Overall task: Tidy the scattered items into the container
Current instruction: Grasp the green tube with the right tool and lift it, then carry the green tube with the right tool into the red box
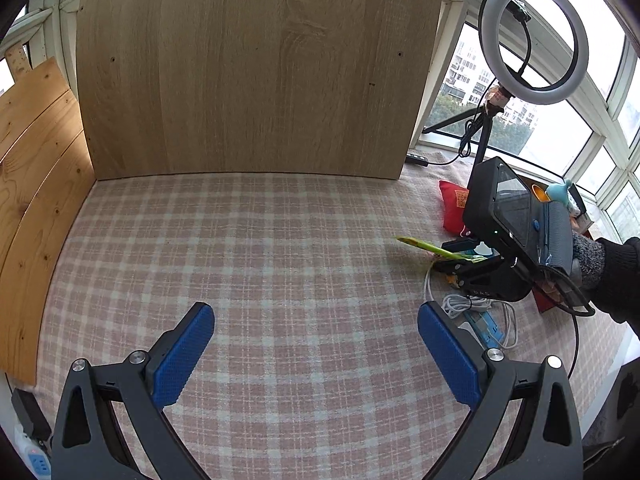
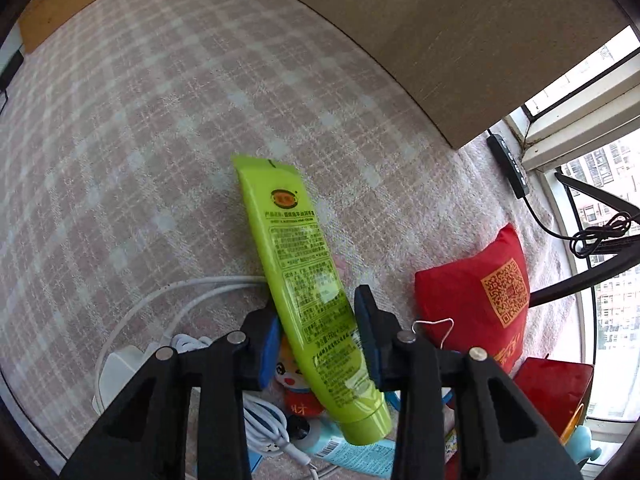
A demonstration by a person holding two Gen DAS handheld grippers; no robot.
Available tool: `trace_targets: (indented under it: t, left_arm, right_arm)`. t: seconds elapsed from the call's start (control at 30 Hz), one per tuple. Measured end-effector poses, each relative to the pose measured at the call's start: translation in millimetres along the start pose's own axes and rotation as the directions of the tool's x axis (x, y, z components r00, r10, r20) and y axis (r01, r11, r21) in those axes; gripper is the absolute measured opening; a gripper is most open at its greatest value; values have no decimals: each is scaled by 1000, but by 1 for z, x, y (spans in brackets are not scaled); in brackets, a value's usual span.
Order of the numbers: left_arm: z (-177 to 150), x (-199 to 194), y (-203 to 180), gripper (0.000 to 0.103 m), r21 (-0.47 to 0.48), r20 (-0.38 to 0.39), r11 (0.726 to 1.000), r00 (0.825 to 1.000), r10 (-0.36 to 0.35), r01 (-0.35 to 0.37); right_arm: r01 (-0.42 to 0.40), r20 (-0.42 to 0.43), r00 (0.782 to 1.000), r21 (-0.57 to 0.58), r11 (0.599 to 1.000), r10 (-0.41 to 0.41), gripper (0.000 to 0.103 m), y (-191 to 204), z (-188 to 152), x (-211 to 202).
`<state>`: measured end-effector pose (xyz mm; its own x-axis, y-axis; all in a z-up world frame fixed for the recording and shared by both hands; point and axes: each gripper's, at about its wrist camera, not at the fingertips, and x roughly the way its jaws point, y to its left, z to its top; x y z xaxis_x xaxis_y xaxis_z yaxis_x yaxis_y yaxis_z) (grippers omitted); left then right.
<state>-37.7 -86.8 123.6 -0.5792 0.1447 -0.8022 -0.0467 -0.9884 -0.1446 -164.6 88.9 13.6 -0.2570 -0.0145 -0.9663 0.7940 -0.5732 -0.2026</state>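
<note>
My right gripper (image 2: 316,332) is shut on a lime-green hand cream tube (image 2: 296,264), held above the checked cloth with its crimped end pointing away. In the left wrist view the tube (image 1: 430,246) sticks out leftward from the right gripper (image 1: 452,258) at the right. My left gripper (image 1: 316,344) is open and empty over the pink checked cloth (image 1: 260,248). A white charger with coiled cable (image 2: 168,344), a small red doll (image 2: 296,384), a light blue packet (image 2: 360,456) and a red pouch (image 2: 480,296) lie under and beside the right gripper. No container is recognisable.
A wooden board (image 1: 256,68) stands upright at the back of the cloth, with pine planks (image 1: 36,184) on the left. A ring light on a tripod (image 1: 534,40) stands at the right by the windows. A black cable remote (image 2: 508,164) lies near the window sill.
</note>
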Motion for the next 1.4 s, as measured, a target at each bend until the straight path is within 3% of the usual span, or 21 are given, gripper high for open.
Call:
trace_targets:
  t: [0.2, 0.37, 0.47, 0.63, 0.77, 0.93, 1.03, 1.17, 1.4]
  left_arm:
    - [2, 6, -5, 102, 16, -10, 1000, 1000, -11, 11]
    - [3, 8, -13, 102, 25, -23, 1000, 1000, -13, 13]
    - [2, 1, -20, 102, 33, -18, 999, 1000, -6, 7]
    - [1, -22, -34, 102, 50, -1, 999, 1000, 16, -16]
    - [-3, -42, -50, 102, 67, 12, 997, 1000, 27, -28]
    - [-8, -48, -79, 102, 76, -8, 997, 999, 35, -34]
    - [-13, -46, -101, 102, 84, -27, 996, 999, 29, -27]
    - [-14, -41, -130, 102, 79, -52, 996, 998, 33, -29]
    - [-15, -28, -178, 102, 78, -77, 996, 995, 56, -50]
  right_arm:
    - [-68, 42, 997, 33, 997, 67, 8, -18, 8, -15]
    - [-123, 96, 989, 74, 990, 116, 7, -29, 13, -33]
    - [-178, 166, 973, 104, 978, 160, 7, -39, 12, -62]
    - [-214, 319, 934, 131, 968, 163, 7, -63, -6, -141]
    - [-170, 422, 901, 126, 977, 102, 7, -68, -59, -212]
    - [-95, 421, 907, 200, 975, 2, 7, -104, -136, -248]
    - [-68, 401, 915, 243, 968, -36, 7, -135, -175, -244]
    - [-89, 358, 933, 296, 951, -24, 7, -161, -217, -226]
    - [-233, 350, 934, 431, 872, 76, 7, -193, -272, -173]
